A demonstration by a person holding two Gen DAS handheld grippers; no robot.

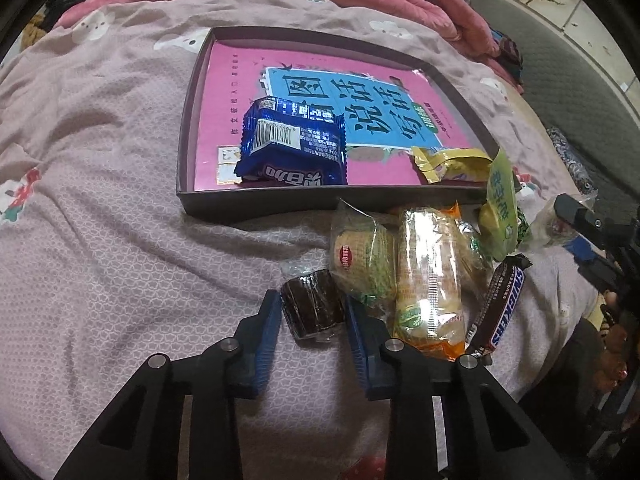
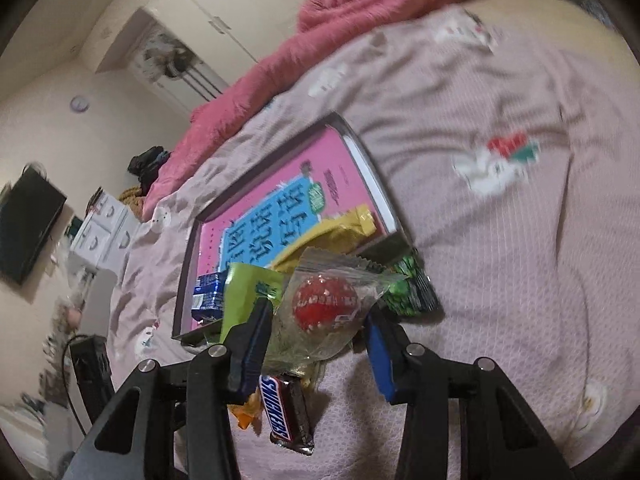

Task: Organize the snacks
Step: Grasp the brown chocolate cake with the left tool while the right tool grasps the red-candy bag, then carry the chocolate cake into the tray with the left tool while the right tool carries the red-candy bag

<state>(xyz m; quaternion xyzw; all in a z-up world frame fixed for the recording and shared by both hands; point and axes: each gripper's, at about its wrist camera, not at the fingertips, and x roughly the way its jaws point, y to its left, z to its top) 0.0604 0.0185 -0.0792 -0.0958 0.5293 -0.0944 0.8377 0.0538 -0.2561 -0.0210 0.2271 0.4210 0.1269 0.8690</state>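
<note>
The left gripper (image 1: 312, 312) is clamped on a dark brown wrapped cake (image 1: 312, 306) on the bedspread (image 1: 120, 260), just in front of the grey tray (image 1: 320, 200). Right of it, still before the tray, lies the snack pile with a Snickers bar (image 1: 500, 308). The right gripper (image 2: 320, 320) pinches a clear packet holding a red sweet (image 2: 324, 306), near the tray's corner.

right gripper (image 2: 316, 320) apparently clamping clear red-ball packet (image 2: 326, 306), Snickers bar (image 2: 286, 414) below

Soft indoor light; right view perhaps motion-blurred.
</note>
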